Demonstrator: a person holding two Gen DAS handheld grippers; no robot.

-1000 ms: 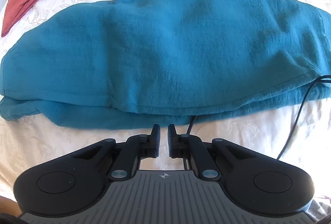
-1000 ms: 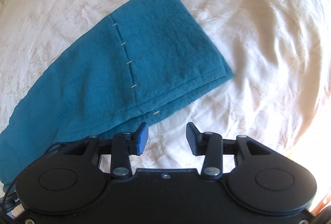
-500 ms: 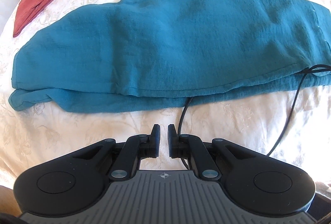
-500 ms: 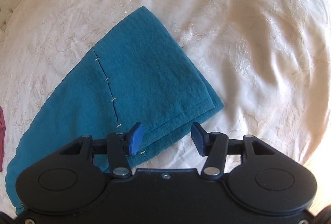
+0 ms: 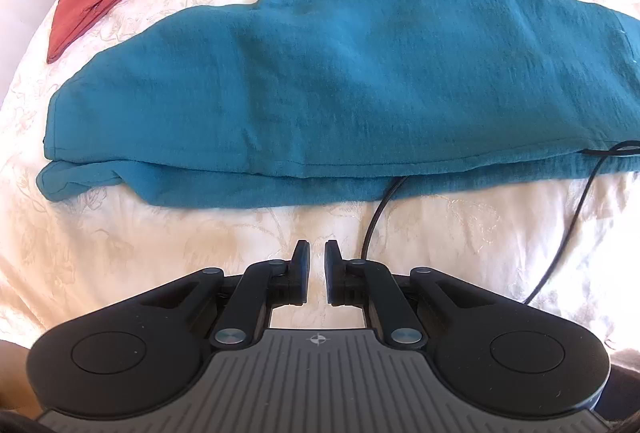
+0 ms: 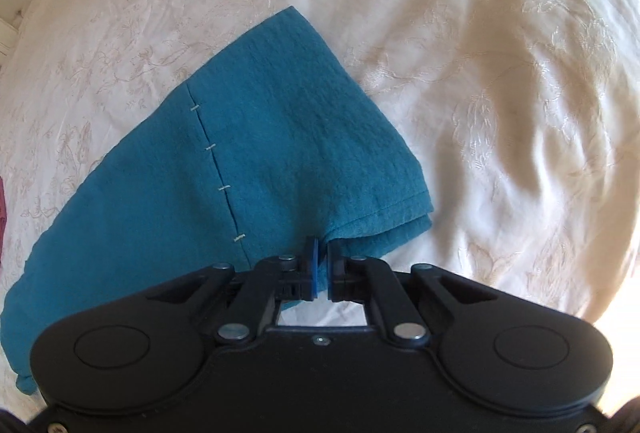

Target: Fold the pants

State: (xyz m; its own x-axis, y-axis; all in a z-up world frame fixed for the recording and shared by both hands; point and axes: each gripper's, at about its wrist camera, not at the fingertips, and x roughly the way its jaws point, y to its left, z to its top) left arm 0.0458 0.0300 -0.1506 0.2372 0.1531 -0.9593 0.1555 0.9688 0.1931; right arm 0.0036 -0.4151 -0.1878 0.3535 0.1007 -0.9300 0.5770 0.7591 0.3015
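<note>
Cream bedspread (image 5: 120,253), teal pants (image 5: 340,93) laid long, already halved. Right gripper (image 6: 321,257) just snapped shut on near hem corner; left gripper (image 5: 316,261) shut, empty, just short of pants. Next up: probably carry hem over toward waist.

No legible text, labels, brands or numbers anywhere. Only sign: a small crosshair-in-circle mark (image 5: 318,340) on the grey ribbed plate of the left gripper (image 5: 317,257), centred just behind its fingers.

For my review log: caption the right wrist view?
Right tongs shut on the teal pants' hem edge, on a white bedspread.
</note>
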